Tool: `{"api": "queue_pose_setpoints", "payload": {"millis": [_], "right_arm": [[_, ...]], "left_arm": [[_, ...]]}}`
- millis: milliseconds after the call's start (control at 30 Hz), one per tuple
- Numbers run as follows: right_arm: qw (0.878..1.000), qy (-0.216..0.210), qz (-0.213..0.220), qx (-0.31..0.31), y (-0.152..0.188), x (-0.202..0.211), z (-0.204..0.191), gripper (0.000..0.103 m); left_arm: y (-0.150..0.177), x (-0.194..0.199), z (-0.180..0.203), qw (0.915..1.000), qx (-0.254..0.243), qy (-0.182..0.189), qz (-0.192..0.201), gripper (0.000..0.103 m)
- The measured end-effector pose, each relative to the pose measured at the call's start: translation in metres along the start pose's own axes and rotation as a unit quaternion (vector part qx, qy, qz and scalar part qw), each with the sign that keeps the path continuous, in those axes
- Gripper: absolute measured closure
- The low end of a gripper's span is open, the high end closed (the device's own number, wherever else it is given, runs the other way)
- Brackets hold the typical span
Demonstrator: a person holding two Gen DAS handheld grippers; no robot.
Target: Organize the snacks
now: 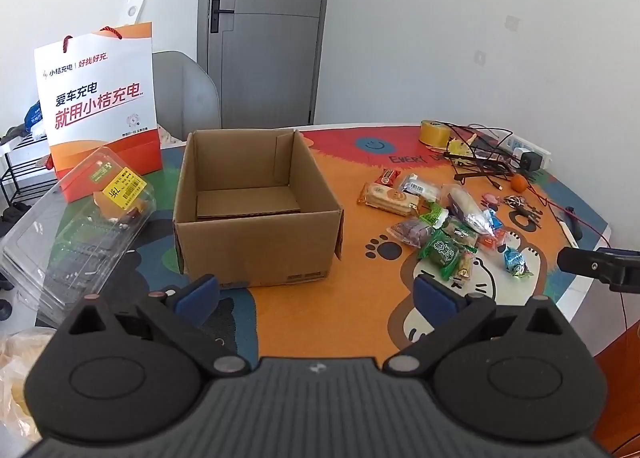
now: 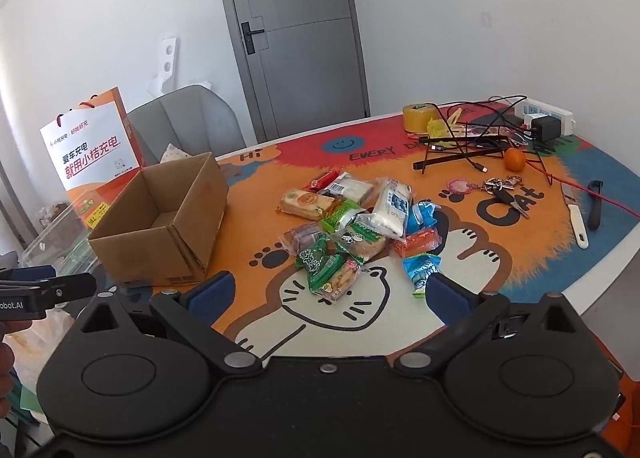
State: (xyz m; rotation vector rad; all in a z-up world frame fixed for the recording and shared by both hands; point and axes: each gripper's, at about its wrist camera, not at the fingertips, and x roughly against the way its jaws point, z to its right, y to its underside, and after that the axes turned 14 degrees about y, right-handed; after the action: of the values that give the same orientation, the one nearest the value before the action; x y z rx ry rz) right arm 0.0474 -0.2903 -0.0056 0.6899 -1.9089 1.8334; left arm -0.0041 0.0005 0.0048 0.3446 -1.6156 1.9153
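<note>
An open, empty cardboard box [image 1: 256,210] stands on the table, left of centre; it also shows in the right wrist view [image 2: 160,230]. A pile of wrapped snacks [image 1: 440,222] lies to its right, also seen in the right wrist view [image 2: 356,226]. A green packet [image 2: 326,268] lies nearest me. My left gripper [image 1: 316,294] is open and empty, hovering just in front of the box. My right gripper [image 2: 330,294] is open and empty, hovering just before the snack pile.
A paper gift bag [image 1: 102,106] and a clear plastic clamshell [image 1: 80,234] stand left of the box. Tape roll [image 2: 420,118], cables, a power strip [image 2: 548,114], an orange [image 2: 514,159], keys [image 2: 500,190] and a knife [image 2: 576,218] lie at the far right. A chair stands behind the table.
</note>
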Motion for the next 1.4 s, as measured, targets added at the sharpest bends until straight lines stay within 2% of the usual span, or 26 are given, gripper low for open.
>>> {"api": "queue_pose_setpoints", "payload": {"millis": [1400], "right_arm": [[1.0, 0.002, 0.001, 0.016, -0.001, 0.0035, -0.0063, 0.0]], "left_arm": [[0.001, 0.0016, -0.0013, 0.9999, 0.003, 0.01, -0.006, 0.001]]}}
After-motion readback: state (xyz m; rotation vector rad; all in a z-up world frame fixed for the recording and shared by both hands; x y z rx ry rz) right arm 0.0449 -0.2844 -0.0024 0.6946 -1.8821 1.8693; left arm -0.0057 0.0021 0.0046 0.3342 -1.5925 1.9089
